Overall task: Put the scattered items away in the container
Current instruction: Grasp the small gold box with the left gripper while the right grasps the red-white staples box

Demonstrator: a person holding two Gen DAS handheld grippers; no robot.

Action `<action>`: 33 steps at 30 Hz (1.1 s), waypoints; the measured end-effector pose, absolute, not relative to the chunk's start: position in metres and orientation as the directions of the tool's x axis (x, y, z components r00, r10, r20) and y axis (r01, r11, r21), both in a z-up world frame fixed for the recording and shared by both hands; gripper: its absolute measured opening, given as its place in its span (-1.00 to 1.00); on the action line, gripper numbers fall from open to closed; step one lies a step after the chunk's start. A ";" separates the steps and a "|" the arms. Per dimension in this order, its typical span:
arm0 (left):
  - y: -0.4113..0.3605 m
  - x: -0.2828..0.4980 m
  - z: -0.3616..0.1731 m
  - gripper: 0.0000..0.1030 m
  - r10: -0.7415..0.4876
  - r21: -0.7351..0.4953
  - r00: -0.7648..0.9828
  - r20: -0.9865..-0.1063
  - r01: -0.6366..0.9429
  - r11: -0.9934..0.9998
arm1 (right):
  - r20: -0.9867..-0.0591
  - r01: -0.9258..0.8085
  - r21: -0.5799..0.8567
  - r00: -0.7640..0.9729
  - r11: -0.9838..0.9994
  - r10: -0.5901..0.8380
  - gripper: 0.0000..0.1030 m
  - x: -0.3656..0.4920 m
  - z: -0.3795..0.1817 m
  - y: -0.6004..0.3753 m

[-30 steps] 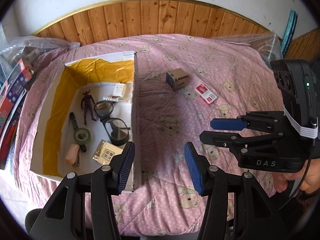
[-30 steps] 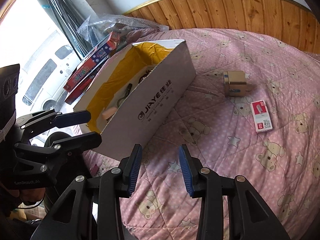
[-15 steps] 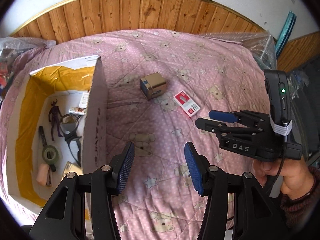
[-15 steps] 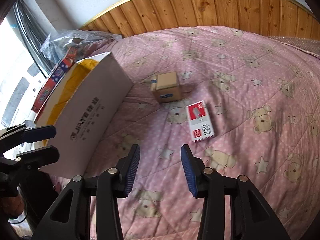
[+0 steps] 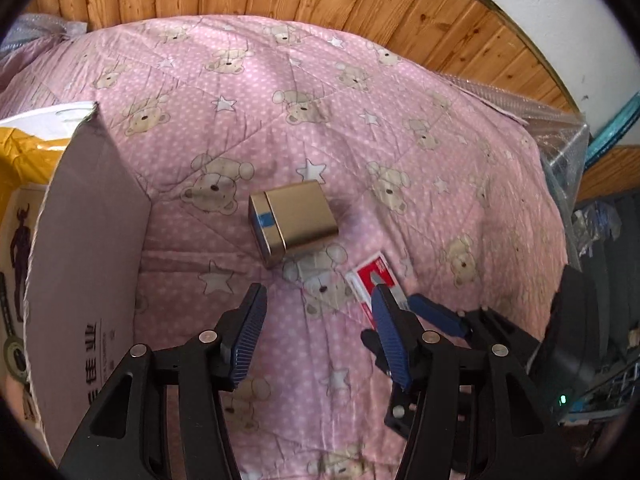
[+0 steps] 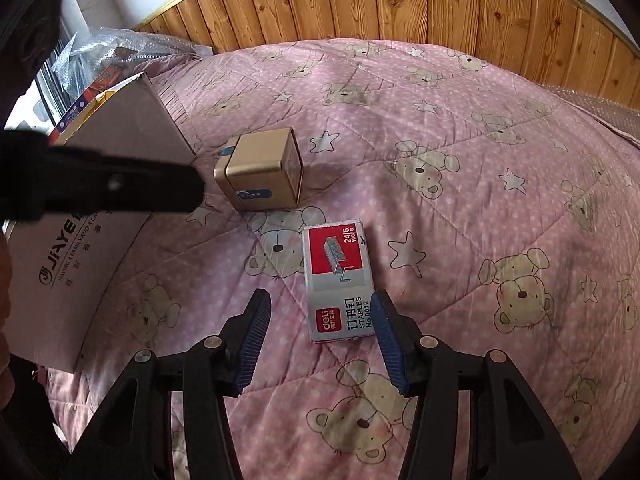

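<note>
While both grippers' jaws are opening w/ nothing held, left gripper (image 5: 316,320) short of the small gold metal tin (image 5: 294,218) and right gripper (image 6: 320,322) nearing the red-and-grey cardboard staples box (image 6: 340,280), both lying on the pink bear-print quilt (image 6: 460,128) beside the white cardboard container (image 6: 76,248), the crowded grippers could collide and knock either item.

Both wrist views steeply downward, close
</note>
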State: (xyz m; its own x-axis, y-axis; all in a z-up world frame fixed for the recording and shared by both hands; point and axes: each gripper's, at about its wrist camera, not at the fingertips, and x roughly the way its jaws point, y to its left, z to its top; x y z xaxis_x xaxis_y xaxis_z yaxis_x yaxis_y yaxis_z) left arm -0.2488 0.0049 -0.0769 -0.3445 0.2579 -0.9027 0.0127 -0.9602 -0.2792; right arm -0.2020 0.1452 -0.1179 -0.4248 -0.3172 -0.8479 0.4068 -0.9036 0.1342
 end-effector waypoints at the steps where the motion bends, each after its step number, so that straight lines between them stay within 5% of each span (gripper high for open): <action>1: 0.006 -0.255 -0.082 0.12 0.239 -0.262 -0.346 -0.907 0.020 -0.965 | -0.845 0.413 0.127 -0.431 -0.902 -0.316 0.09 -0.203 -0.119 0.144; 7: 0.013 -0.280 -0.110 0.18 0.149 -0.173 -0.355 -0.923 0.036 -0.984 | -0.839 0.445 0.085 -0.450 -0.891 -0.305 0.11 -0.213 -0.135 0.136; 10: 0.014 -0.286 -0.124 0.17 0.105 -0.130 -0.355 -0.929 0.046 -0.990 | -0.837 0.449 0.072 -0.458 -0.891 -0.298 -0.25 -0.214 -0.136 0.134; 12: 0.012 -0.286 -0.128 0.12 0.103 -0.130 -0.373 -0.922 0.047 -0.990 | -0.838 0.444 0.091 -0.450 -0.891 -0.310 -0.24 -0.215 -0.136 0.136; 14: 0.010 -0.285 -0.127 -0.06 0.096 -0.125 -0.398 -0.912 0.046 -0.991 | -0.838 0.434 0.122 -0.437 -0.893 -0.327 -0.24 -0.216 -0.134 0.140; 16: 0.008 -0.282 -0.124 -0.44 0.088 -0.116 -0.415 -0.905 0.043 -0.992 | -0.836 0.420 0.159 -0.424 -0.894 -0.347 -0.25 -0.217 -0.132 0.143; 20: 0.002 -0.277 -0.119 -0.50 0.112 -0.142 -0.415 -0.903 0.040 -0.989 | -0.834 0.391 0.210 -0.407 -0.896 -0.373 -0.25 -0.217 -0.130 0.146; 24: -0.001 -0.274 -0.111 0.08 0.164 -0.205 -0.406 -0.899 0.058 -0.977 | -0.833 0.368 0.228 -0.405 -0.901 -0.376 -0.24 -0.218 -0.129 0.150; 33: -0.015 -0.298 -0.105 0.18 0.215 -0.333 -0.373 -0.903 0.290 -0.897 | -0.833 0.351 0.255 -0.393 -0.901 -0.388 -0.24 -0.220 -0.135 0.152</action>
State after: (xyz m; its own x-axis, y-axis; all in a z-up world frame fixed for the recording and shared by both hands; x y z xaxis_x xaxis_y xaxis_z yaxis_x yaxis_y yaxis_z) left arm -0.2982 -0.0151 -0.1049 -0.3732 0.2147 -0.9026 0.2902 -0.8970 -0.3333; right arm -0.2199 0.1521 -0.1346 -0.3931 -0.3884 -0.8334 0.3507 -0.9012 0.2545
